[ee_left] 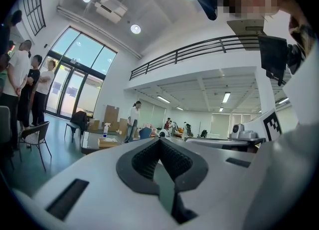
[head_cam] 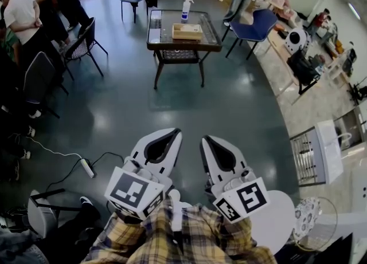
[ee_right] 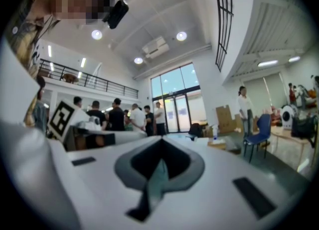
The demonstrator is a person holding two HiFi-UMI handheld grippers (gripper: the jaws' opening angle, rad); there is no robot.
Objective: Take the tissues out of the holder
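Left tool (head_cam: 166, 137) and right tool (head_cam: 213, 143) both clenched on nothing, low at 6 o'clock. Holder (head_cam: 187, 31) well apart at 12 o'clock on table (head_cam: 151, 43). Risk: arriving without opening, shoving holder instead of pinching tissues.

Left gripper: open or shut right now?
Shut. The left gripper shows its jaw tips meeting in its own view, with nothing held between them.
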